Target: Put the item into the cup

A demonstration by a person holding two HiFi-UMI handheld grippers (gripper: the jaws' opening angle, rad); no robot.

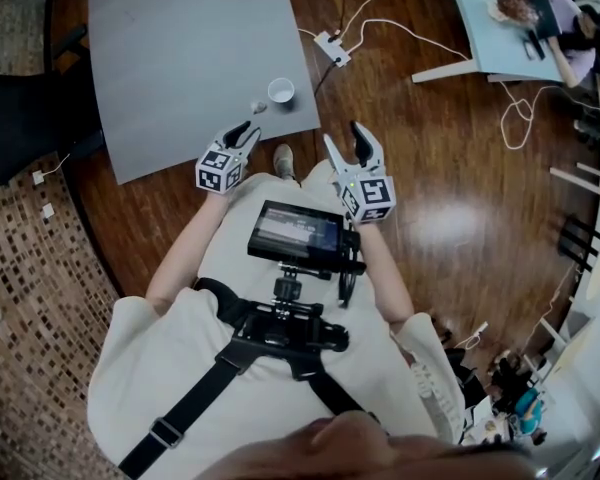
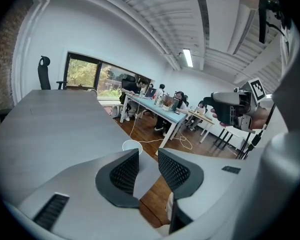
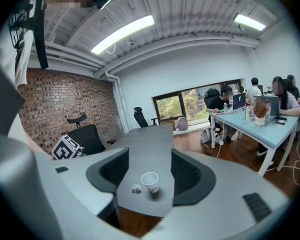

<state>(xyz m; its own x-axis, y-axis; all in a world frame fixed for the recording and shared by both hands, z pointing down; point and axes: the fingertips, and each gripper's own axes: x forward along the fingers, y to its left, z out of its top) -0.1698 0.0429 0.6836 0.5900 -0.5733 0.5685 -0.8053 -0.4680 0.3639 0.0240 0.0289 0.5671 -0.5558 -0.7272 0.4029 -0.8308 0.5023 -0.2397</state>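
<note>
Head view: grey table (image 1: pixel 180 58) up top; left gripper (image 1: pixel 247 129) and right gripper (image 1: pixel 344 136) short of its near edge, both jaws apart, nothing between; white cup (image 1: pixel 281 90) upright near table corner; small crumpled item (image 1: pixel 259 106) on the table just left of cup

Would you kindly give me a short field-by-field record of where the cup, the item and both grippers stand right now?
surface: grey table
cup: white cup, upright near the table's corner
item: small crumpled item on the table beside the cup, not touching it
left gripper: left gripper open, nothing between its jaws
right gripper: right gripper open, nothing held
task state: item not yet in the cup
</note>
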